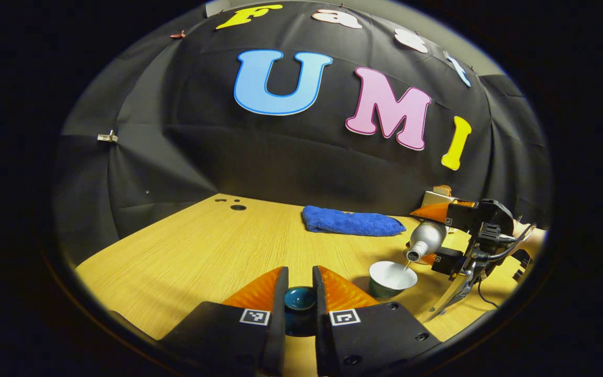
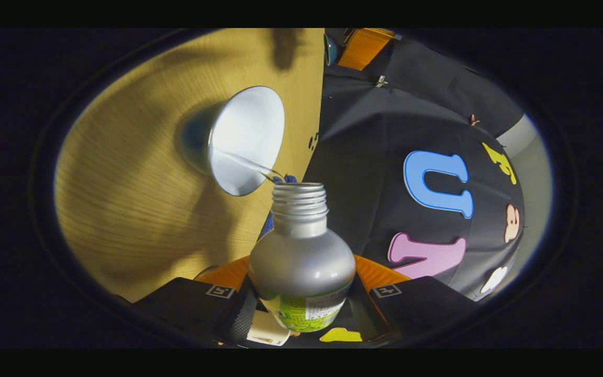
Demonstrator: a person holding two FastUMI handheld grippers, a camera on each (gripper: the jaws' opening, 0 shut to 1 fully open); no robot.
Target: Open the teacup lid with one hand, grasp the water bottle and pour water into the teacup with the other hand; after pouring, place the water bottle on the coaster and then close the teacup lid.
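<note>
- On the wooden table (image 1: 186,251) stands the teacup (image 1: 391,279), open at the top and white inside.
- Just above the teacup, the water bottle (image 1: 427,238) is tipped over, and a thin stream of water (image 1: 407,266) runs from its mouth into the cup.
- Both fingers of the right gripper (image 2: 301,293) squeeze the water bottle around its round silver body.
- Low in the left gripper view, the left gripper (image 1: 300,303) holds the teacup lid (image 1: 300,299), a dark blue-green round thing, pinched between its two fingers.
- Behind the teacup, a blue towel (image 1: 351,221) lies on the table, near the black cloth wall (image 1: 176,146).
- Past the bottle sits a small box (image 1: 437,198), too far to tell more.
</note>
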